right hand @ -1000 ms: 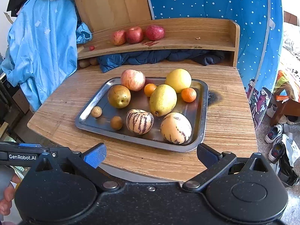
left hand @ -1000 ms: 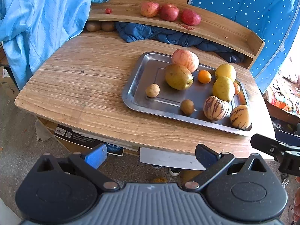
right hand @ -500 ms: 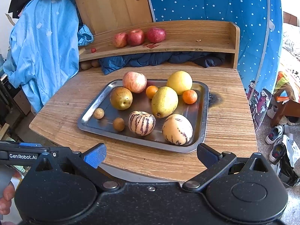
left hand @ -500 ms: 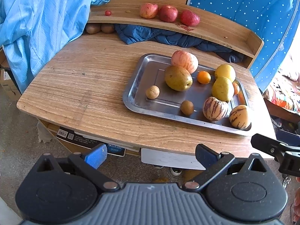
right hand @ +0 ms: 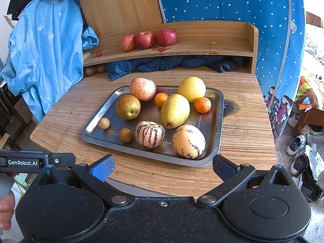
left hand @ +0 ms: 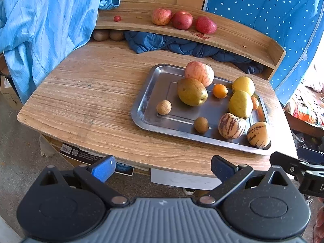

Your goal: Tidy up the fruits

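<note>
Steel tray (right hand: 219, 109) on the wooden table (right hand: 245, 125): 10 mixed fruits; shelf (right hand: 202, 38) behind: 3 red apples (right hand: 145, 39). Left gripper (left hand: 162, 167) and right gripper (right hand: 163, 165): jaws spread, empty, short of the table. Sorting could be starting or finished; nothing settles the next pick.

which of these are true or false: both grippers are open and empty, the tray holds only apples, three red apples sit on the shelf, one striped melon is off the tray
1. Left gripper and right gripper are open, holding nothing: true.
2. The tray holds only apples: false; it holds one apple plus pears, oranges and striped melons.
3. Three red apples sit on the shelf: true.
4. One striped melon lies off the tray: false; both lie in it.
</note>
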A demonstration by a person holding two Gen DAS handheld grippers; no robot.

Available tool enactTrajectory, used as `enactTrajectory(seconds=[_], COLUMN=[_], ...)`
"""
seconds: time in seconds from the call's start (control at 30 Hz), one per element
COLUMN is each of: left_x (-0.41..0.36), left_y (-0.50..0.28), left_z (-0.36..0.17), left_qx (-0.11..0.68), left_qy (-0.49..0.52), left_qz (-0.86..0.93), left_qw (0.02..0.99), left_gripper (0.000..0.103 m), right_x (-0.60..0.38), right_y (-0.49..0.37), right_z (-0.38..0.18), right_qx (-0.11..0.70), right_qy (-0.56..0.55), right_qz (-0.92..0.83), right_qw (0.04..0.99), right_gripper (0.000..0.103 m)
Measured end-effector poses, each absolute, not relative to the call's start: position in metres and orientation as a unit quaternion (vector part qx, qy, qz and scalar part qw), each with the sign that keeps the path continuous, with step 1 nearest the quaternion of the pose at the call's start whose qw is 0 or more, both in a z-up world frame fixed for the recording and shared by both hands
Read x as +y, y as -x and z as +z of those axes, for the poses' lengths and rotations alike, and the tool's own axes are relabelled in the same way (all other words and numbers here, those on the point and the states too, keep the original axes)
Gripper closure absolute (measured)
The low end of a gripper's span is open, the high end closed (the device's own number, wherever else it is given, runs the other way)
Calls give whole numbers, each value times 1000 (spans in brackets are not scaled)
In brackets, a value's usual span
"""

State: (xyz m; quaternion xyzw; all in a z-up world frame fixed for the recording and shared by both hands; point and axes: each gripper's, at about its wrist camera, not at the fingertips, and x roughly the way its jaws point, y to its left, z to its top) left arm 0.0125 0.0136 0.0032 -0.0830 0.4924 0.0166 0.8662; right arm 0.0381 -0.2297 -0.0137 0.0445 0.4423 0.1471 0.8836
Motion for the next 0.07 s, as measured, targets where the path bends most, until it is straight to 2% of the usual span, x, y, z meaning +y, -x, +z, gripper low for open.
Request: enactTrajectory(seconds=[0.07], left_x=[13], left_y=[-14], left_z=[4], left_qx=[491], left_qy=[82], left_qz=[18], left_qw=[867], left_gripper=[1], right_x=[-229], right_y=[-40], right_z=[-15], right_qx=[444], right_qy=[-45], right_qz=[148], right_qw=[883], right_gripper=[1])
